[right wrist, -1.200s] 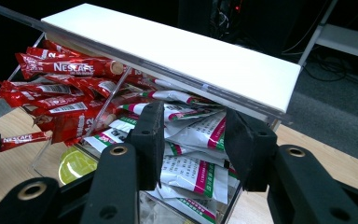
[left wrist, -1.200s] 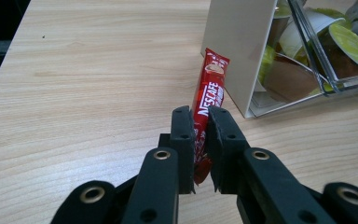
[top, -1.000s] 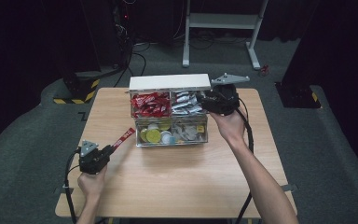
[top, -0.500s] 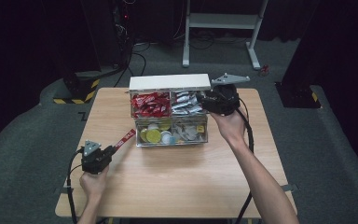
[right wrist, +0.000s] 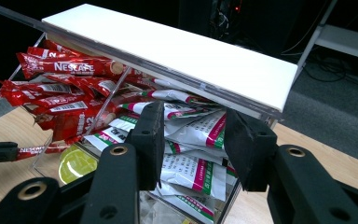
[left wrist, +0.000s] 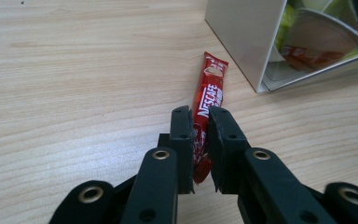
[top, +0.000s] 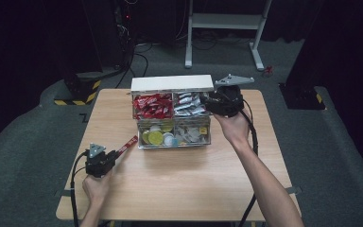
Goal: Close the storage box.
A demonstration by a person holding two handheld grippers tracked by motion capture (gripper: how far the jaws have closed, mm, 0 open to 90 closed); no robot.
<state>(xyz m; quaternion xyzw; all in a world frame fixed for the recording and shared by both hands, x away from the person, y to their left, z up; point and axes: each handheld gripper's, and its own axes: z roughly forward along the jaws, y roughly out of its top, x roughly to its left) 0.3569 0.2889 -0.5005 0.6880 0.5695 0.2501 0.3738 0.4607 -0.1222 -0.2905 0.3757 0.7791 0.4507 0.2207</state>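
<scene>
Dark room, pale wooden table (top: 179,179) under the high camera. Red Nescafe stick sachet (left wrist: 208,100) sits clamped between the jaws of the left gripper (left wrist: 199,116), at about 8 o'clock from the clear organiser box (top: 172,113); its far tip reaches toward the box's near left corner, just beside it. Whether the tip rests on the wood or hangs just above, cannot tell.

Handling guess: light, thin, limp foil, a bit slick; will droop past the pads. Grip is at the near end; a hold nearer the middle would flop less.

Box compartments, high view: 10 o'clock, a heap of red sachets (top: 152,105); 2 o'clock, white-and-green sachets (right wrist: 191,140); 7 o'clock, round lidded cups (top: 156,137), one yellow-green; 5 o'clock, small mixed packets, too small to read. White lid (right wrist: 168,49) stands raised along the back edge.

Right gripper (right wrist: 193,133) hovers at the 2 o'clock compartment, jaws parted, nothing between them.
</scene>
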